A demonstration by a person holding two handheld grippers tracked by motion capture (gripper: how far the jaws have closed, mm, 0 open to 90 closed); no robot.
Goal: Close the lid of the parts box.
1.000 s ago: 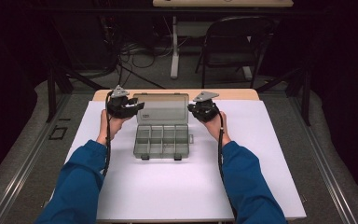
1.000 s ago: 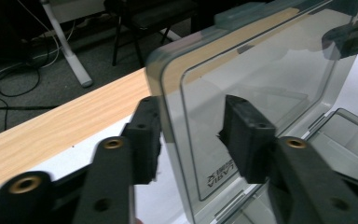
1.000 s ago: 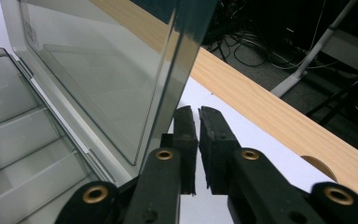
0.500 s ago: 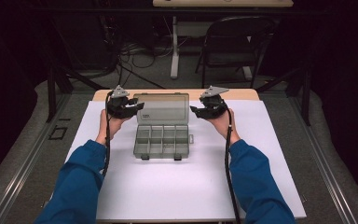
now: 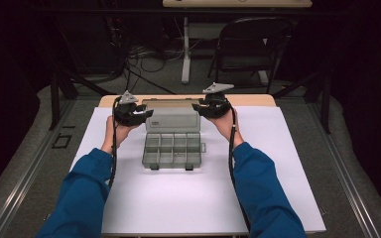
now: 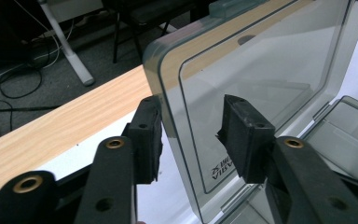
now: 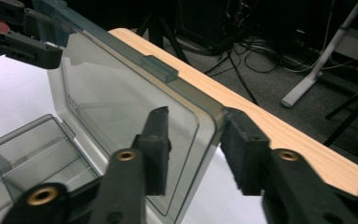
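- Clear grey plastic compartment box point(image 5: 171, 148) is lying at the middle of the white table sheet point(image 5: 178, 203), with its see-through hinged lid point(image 5: 173, 119) standing up at the box's far edge.
- Left gripper point(image 5: 146, 113) is straddling the lid's left edge, jaws released. The outer pad is sitting at the rim and the inner one is standing off the panel.
- Right gripper point(image 5: 196, 106) is bracketing the lid's right edge. Its jaws have just been closing with that edge between them, but they are not clamping yet.

Risks, as I am judging them:
- Neither side is gripping, so the lid may be free to swing on its hinge and drop either way.
- If one gripper is squeezing or pushing before the other, the light box may be twisting or skidding on the sheet.
- A pad biting only the rim corner may be slipping off.

Views:
- The high view is giving the whole layout: box, both forearms and the empty compartments.
- The left gripper view point(image 6: 191, 116) is showing the gap between the inner pad and the lid panel, and the printed mark low on the lid.
- The right gripper view point(image 7: 193, 126) is showing the latch tab on the lid's top edge, the wooden tabletop strip point(image 7: 279, 130) beyond the lid, and the left gripper at the lid's other side.
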